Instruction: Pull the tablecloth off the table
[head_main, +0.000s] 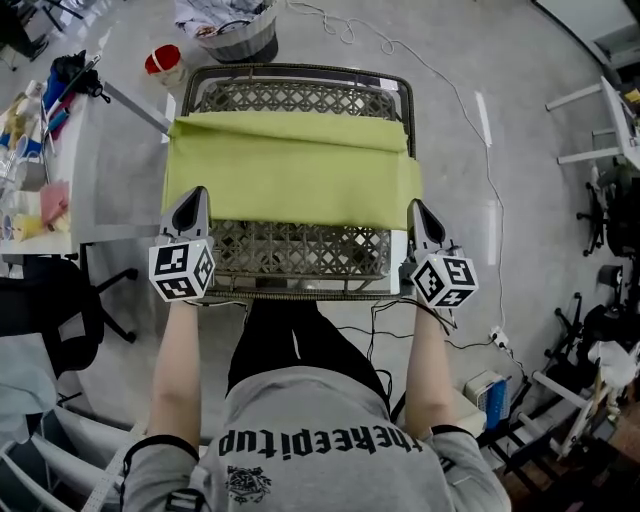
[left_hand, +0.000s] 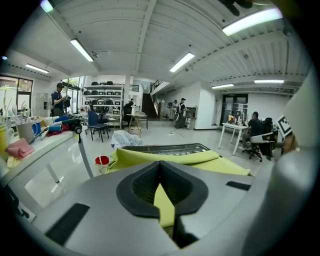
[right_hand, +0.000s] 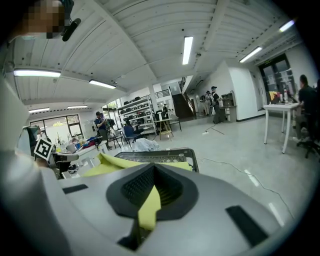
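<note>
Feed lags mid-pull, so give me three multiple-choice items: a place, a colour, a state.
1. Where does the cloth lie?
A. on the table
B. on the floor
C. on a chair
2. What colour is the cloth?
A. red
B. yellow-green
C. white
3. The left gripper is:
A. open
B. shut on the cloth
C. shut, empty
1 A, it spans the table's middle; 2 B, plain in every view; 3 B, a cloth strip sits pinched between its jaws.
</note>
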